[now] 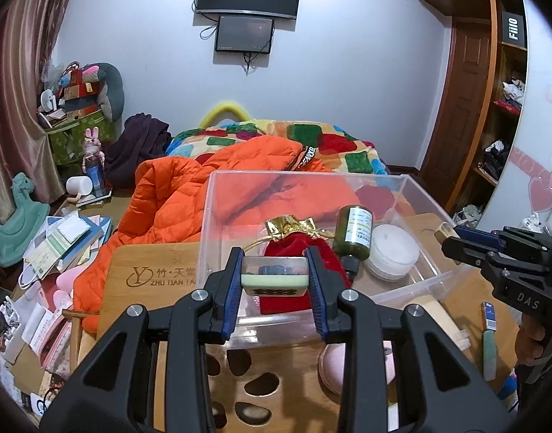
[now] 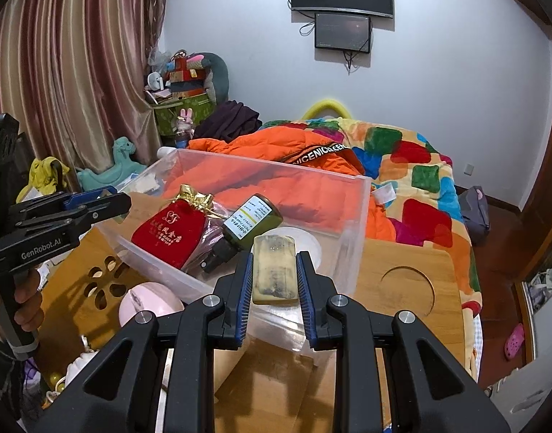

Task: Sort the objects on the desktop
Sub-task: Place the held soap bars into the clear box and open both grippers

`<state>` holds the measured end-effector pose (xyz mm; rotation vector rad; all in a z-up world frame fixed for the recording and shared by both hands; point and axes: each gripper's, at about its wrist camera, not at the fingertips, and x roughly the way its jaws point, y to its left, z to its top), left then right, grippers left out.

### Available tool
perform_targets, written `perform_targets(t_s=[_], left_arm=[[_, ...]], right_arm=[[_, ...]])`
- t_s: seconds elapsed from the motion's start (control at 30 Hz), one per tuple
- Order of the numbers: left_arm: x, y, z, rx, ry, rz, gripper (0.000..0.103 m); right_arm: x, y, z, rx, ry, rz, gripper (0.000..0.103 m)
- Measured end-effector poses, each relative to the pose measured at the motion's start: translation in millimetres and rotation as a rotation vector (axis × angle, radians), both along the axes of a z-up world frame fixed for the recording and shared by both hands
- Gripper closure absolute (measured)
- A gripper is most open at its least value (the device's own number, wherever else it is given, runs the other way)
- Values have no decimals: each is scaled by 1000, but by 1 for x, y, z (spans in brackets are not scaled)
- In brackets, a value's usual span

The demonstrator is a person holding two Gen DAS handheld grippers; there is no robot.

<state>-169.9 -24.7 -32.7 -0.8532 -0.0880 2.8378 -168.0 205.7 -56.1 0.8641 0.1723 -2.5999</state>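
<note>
My left gripper [image 1: 274,275] is shut on a pale green mahjong tile [image 1: 274,278] and holds it over the near wall of a clear plastic bin [image 1: 218,195]. My right gripper [image 2: 274,275] is shut on a worn yellowish block [image 2: 274,269] above the bin's [image 2: 362,216] near edge. In the bin lie a red velvet pouch with a gold top [image 1: 294,241], a dark green bottle with a label [image 1: 353,231] and a white round jar [image 1: 391,252]. The pouch [image 2: 167,227] and bottle [image 2: 250,223] also show in the right wrist view.
The bin stands on a bamboo lap desk [image 1: 149,270] with flower cut-outs [image 2: 102,288] and a round cup recess [image 2: 407,288]. A pink round object [image 2: 146,303] lies on the desk near the bin. An orange jacket [image 1: 174,195] and a colourful quilt [image 2: 420,173] lie behind.
</note>
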Motion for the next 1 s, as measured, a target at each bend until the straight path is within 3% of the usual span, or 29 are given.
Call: perform_targets(t_s=[0.2,0.5,0.6,0.7,0.9,0.97,1.0], left_arm=[[-4,-1,-1,-10,4,16,70],[1,2,0,-3,-3,-6,70],[6,4,2,-8,-3,-10,70],[12,4,6,-8,4,-12,64],[31,5,14,-14,23,-12,55],[38,5,16,-19,29,-8,40],[44,6,16,-25,37,-6,39]], right_arm=[[-9,-3,-7,-25,-26,-2,81],[-2,-12,-8,18,-26,3,81],[-1,-12,-7,19,-25,-2,76],[6,-9,-5,18,-15,-14,67],[25,3,2,-1,0,-41,59],[32,8,5,-8,6,-54,53],[36,10,6,-8,12,-60,50]])
